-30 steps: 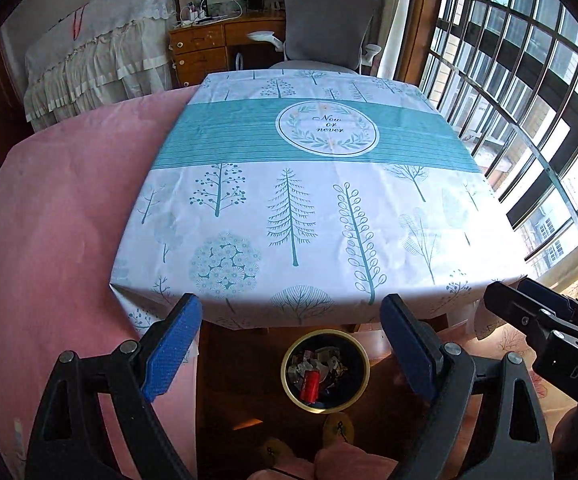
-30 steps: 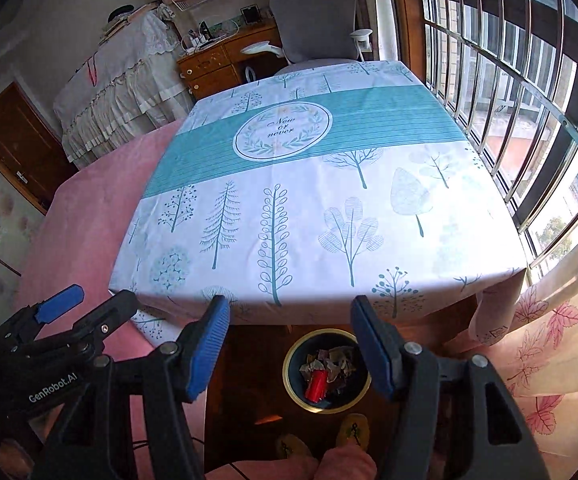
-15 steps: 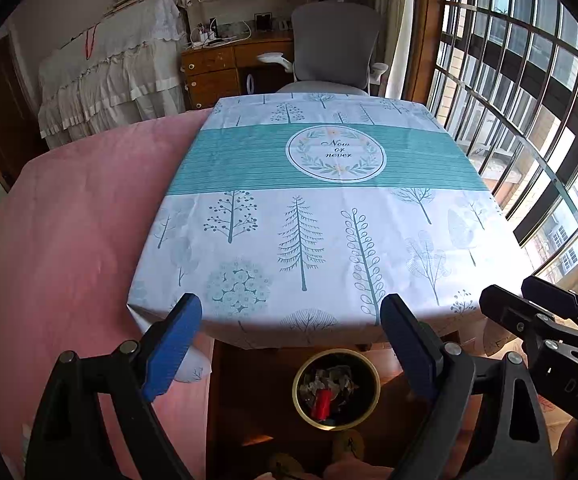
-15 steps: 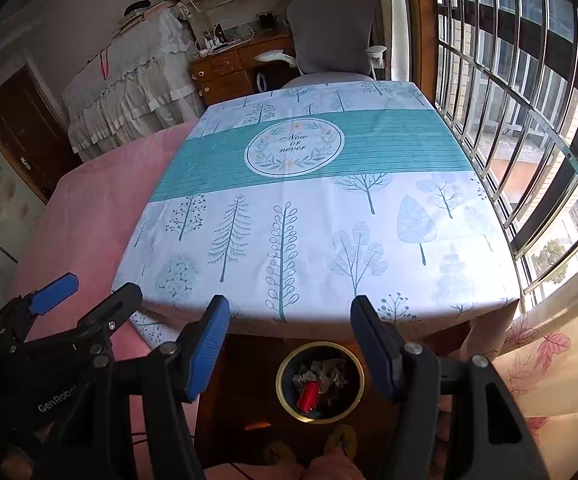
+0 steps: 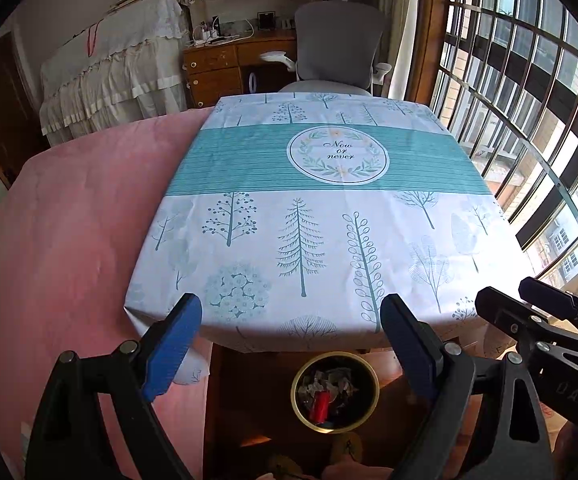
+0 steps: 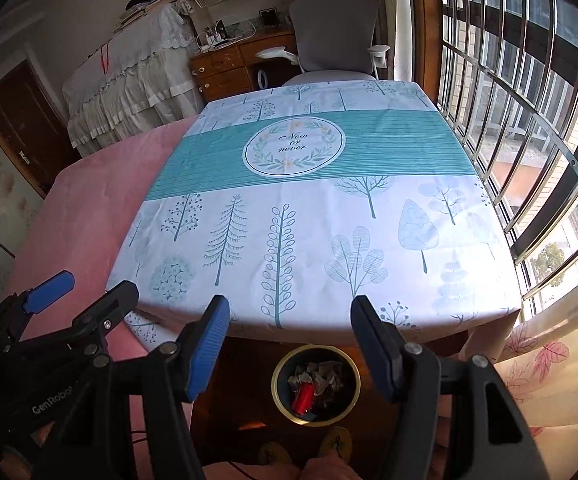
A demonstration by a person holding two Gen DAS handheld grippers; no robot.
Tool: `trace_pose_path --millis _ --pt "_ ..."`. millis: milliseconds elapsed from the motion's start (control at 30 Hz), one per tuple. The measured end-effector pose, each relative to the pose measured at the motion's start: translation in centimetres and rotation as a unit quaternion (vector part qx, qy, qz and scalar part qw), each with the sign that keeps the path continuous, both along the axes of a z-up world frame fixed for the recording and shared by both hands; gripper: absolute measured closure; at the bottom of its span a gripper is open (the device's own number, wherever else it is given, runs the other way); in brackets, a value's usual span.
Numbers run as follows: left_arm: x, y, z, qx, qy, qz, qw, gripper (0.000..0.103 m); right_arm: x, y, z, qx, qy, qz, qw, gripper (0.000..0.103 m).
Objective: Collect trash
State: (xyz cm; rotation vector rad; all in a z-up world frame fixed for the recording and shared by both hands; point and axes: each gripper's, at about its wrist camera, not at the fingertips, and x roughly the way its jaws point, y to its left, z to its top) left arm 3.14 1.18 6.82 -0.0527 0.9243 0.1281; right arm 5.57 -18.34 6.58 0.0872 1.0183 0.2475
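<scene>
From the left wrist view, the left gripper [image 5: 291, 344] stands with its blue pads spread wide and nothing between them. Straight ahead of it and beyond its fingertips stretches the table [image 5: 329, 240] under a white and teal cloth printed with trees. Below the gap between the fingers, under the near table edge, a round trash bin [image 5: 369, 368] with a gold rim sits on the wooden floor, holding crumpled scraps and a red can [image 5: 320, 406]. To the right of this claw and just beside it, the right gripper [image 5: 537, 312] shows from the side; from here I cannot tell how far its jaws are parted. To the left of the claw lies a pink cover [image 5: 69, 240]. From the right wrist view, the right gripper [image 6: 289, 340] is released too, its pads apart with empty air between them. The same table [image 6: 369, 240] lies ahead of it, and the trash bin [image 6: 279, 376] sits below and between its fingers on the floor, the red can [image 6: 303, 396] inside among the scraps. The left gripper [image 6: 81, 292] is just to the left of this claw, and a leaf-print curtain [image 6: 549, 368] hangs to its right.
</scene>
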Motion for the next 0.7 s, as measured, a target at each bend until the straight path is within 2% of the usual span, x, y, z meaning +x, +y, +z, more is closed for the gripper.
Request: trace_pose_path --millis 700 --pt "0.38 -0.94 -0.38 0.005 0.006 0.000 1.0000 0.013 0.68 -0.38 -0.83 -0.001 0.003 0.013 1.000 0.039"
